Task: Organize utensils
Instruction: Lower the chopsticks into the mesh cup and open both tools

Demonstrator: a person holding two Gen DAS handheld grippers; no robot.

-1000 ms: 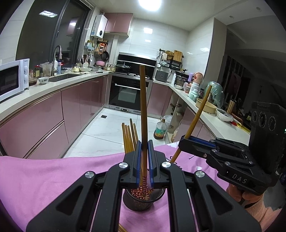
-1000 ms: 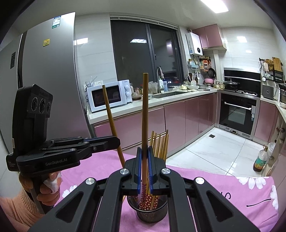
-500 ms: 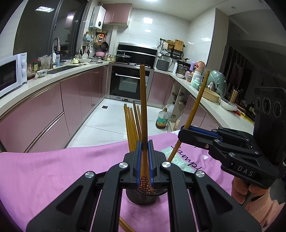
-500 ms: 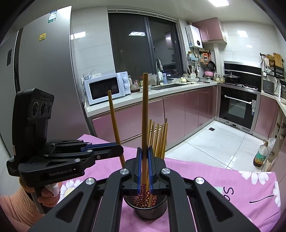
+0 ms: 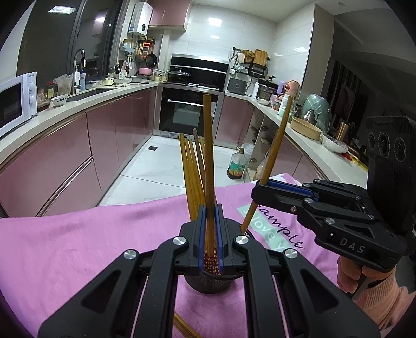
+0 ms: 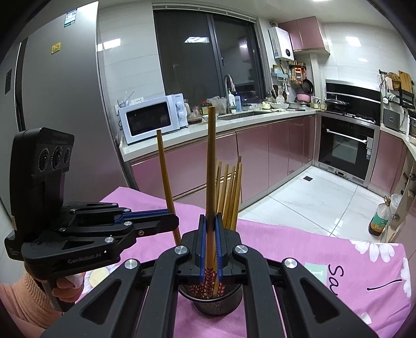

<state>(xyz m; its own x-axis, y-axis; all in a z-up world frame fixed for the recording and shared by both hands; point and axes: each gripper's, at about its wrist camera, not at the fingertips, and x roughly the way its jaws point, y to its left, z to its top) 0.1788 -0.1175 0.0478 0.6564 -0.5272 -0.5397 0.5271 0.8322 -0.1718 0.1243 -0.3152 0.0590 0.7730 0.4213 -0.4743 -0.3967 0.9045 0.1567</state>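
Chopsticks [image 5: 209, 145] wood, smooth, amber; lower ends red patterned finish. Holder cup [image 6: 211, 299] dark perforated metal mesh. Left gripper [image 5: 210, 235] and right gripper [image 6: 210, 243] matt black plastic, shiny metal screws, blue rubbery pads inside the jaws. Cloth [image 5: 78, 239] pink, soft matt fabric. Cabinets [image 6: 286, 145] glossy pink.

Both views were evenly and brightly lit by ceiling lights [image 5: 215, 21], which glared off the white wall tiles [image 6: 351, 49] and glossy cabinet fronts [image 5: 104, 135]. The window [image 6: 202, 59] at upper centre was dark, mirroring one lamp. Fisheye distortion bowed the counters and blackened the corners. Focus was sharp throughout, with only soft shadows on the pink cloth [image 5: 78, 239].
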